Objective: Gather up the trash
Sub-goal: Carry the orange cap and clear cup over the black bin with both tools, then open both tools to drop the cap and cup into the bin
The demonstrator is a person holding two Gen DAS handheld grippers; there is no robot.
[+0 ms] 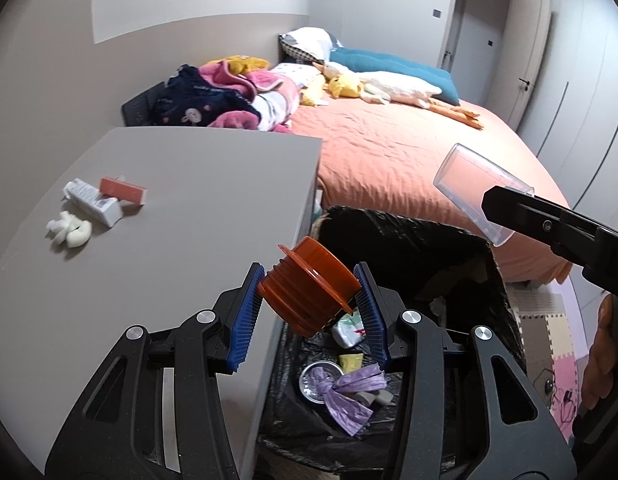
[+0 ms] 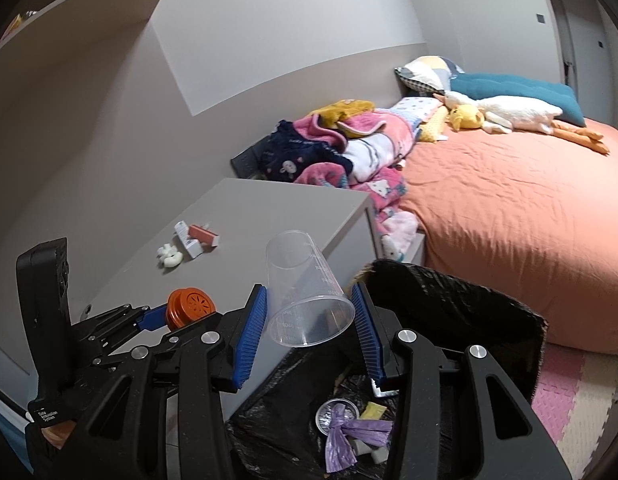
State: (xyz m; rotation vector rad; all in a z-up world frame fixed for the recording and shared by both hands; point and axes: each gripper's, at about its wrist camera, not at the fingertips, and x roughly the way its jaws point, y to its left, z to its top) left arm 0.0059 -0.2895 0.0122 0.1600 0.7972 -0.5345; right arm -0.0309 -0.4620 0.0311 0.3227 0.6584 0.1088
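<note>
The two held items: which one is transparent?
The measuring cup in the right gripper; the left gripper holds an opaque orange ribbed cap.

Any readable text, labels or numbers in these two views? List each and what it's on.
"Data Acquisition System": white print on the left gripper's black housing.
Clear measuring cup: graduation marks and numerals, too faint to read.
White tube on the grey table: print too small.
Navy garment on the bed: lettering blurred.
</note>
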